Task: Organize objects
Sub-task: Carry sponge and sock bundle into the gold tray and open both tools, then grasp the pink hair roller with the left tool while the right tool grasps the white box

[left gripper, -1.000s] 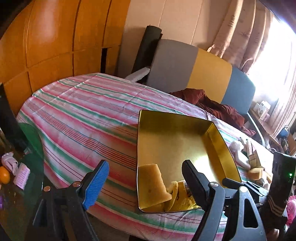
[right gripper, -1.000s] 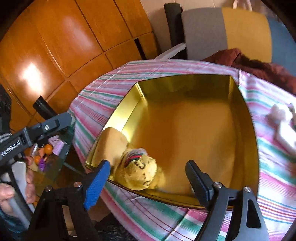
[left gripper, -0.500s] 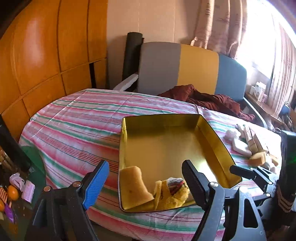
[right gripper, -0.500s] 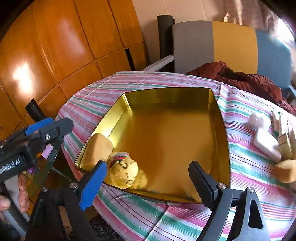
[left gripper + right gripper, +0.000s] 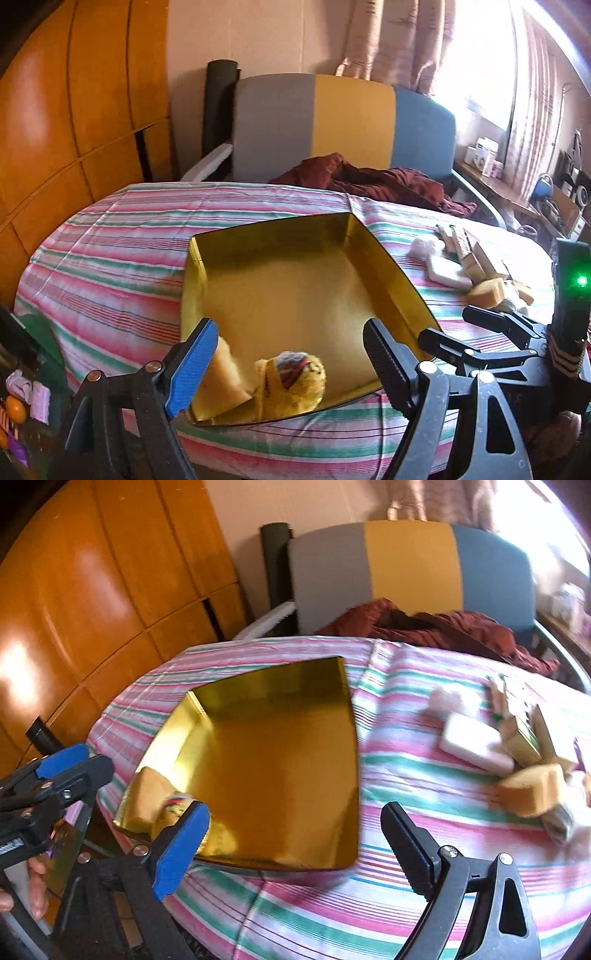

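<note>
So in the left wrist view the left gripper (image 5: 286, 363) sits wide open and empty at the bottom of the frame, over the near corner of the shiny gold rectangular tin tray (image 5: 391, 266), where a yellow plush toy (image 5: 295, 384) and a tan sponge block (image 5: 227, 373) already lie. In the right wrist view the right gripper (image 5: 295, 834) has just been opening, nothing between its jaws, so I'd say we're between drops. Next move is probably swinging to the pile at right: white soap bar (image 5: 474, 747), tan sponge wedge (image 5: 532, 790).
</note>
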A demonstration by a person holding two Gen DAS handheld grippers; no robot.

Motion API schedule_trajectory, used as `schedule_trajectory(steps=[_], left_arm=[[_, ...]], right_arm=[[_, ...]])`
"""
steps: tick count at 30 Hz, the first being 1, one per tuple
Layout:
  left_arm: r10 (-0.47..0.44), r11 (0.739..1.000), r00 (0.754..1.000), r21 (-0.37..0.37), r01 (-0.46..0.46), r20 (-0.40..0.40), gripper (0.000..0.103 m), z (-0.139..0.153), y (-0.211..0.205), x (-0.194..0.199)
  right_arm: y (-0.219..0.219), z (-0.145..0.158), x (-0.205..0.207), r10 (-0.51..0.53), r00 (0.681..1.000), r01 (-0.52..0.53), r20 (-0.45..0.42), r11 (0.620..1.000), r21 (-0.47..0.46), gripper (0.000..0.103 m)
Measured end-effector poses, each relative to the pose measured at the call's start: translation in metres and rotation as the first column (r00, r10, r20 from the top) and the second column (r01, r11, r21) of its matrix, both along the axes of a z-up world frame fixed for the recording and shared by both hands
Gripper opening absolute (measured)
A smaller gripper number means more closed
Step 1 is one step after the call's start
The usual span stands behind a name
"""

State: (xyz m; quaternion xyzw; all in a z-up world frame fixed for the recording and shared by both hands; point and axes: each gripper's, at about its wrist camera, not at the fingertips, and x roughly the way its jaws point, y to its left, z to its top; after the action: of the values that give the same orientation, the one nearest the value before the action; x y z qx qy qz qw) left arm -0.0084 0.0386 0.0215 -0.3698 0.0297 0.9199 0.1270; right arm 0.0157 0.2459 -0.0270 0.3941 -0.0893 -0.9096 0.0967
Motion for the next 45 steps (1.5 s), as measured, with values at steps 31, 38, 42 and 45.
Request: schedule_trajectory(steps=[31,38,42,45], left_arm=[[-0.325,0.945,0.932,0.027,0.325,0.161,0.082,0.001,0.139,-0.045],[-0.382,0.924,0.916,0.035,0.38,0.127,0.082,0.022,0.181,-0.062],[-0.409,0.912,0.904,0.034,0.408,0.124,0.082,0.028,0.206,-0.075],[-0.429,0.903,0.894,0.038,0.428,0.129,0.082,0.031,0.226,-0.085]], right_arm=[[0.219,-0.003,0.007,-0.451,0.889,0.45,0.085,0.893,0.024,0.088],[0.259,-0.009,-0.053,-0.444,0.886,0.436,0.132,0.896,0.087,0.074],[0.269,-0.025,-0.085,-0.434,0.883,0.412,0.18,0.899,0.148,0.074],[0.275,-0.039,-0.101,-0.43,0.875,0.394,0.222,0.899,0.19,0.073]])
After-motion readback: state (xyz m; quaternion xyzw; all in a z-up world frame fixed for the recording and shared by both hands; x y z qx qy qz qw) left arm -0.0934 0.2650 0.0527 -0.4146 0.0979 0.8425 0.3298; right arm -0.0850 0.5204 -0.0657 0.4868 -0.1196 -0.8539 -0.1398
